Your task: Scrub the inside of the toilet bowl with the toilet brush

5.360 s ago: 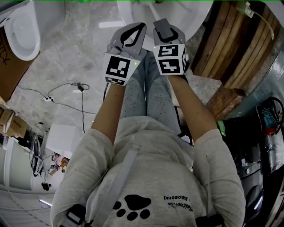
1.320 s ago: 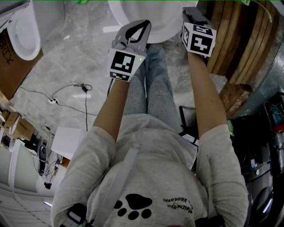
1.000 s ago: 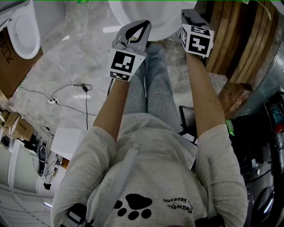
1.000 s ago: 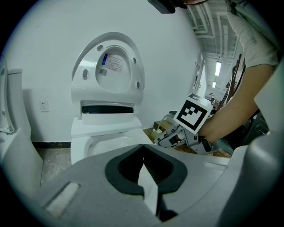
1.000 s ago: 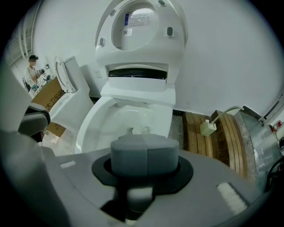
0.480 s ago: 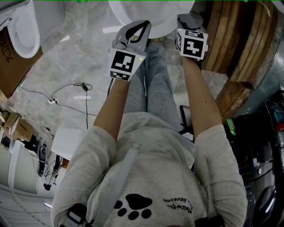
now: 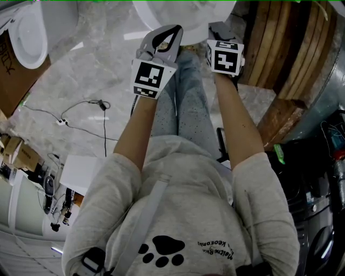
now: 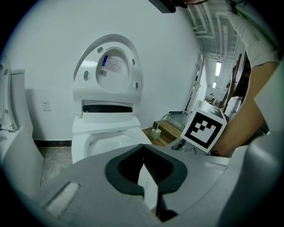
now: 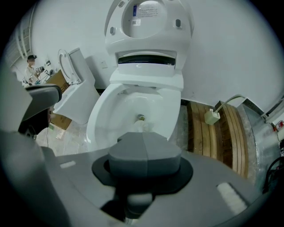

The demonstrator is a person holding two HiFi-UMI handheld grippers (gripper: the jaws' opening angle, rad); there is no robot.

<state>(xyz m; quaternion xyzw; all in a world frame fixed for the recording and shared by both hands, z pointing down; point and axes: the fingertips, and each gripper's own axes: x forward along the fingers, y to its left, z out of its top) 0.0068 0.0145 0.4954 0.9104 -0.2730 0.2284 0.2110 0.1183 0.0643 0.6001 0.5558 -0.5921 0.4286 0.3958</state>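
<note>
You hold the left gripper (image 8: 143,148) and right gripper (image 9: 143,136) before the toilet bowl (image 9: 116,105), lid (image 9: 148,12) raised for access; both pairs of jaws closed on nothing; no toilet brush visible anywhere, so I'd say fetching it comes first.

**Bowl open above, right side blocked**

The toilet bowl (image 9: 133,111) lies open from above; its seat and lid (image 9: 148,17) stand upright behind it, in front of the wall (image 9: 230,44). Just right of the bowl, a slatted wooden platform (image 9: 222,133) with a plug (image 9: 209,116) on it closes that side. Left of the bowl, open floor (image 7: 91,64) runs to a second toilet (image 9: 75,95) and a cardboard box (image 9: 60,122).
</note>
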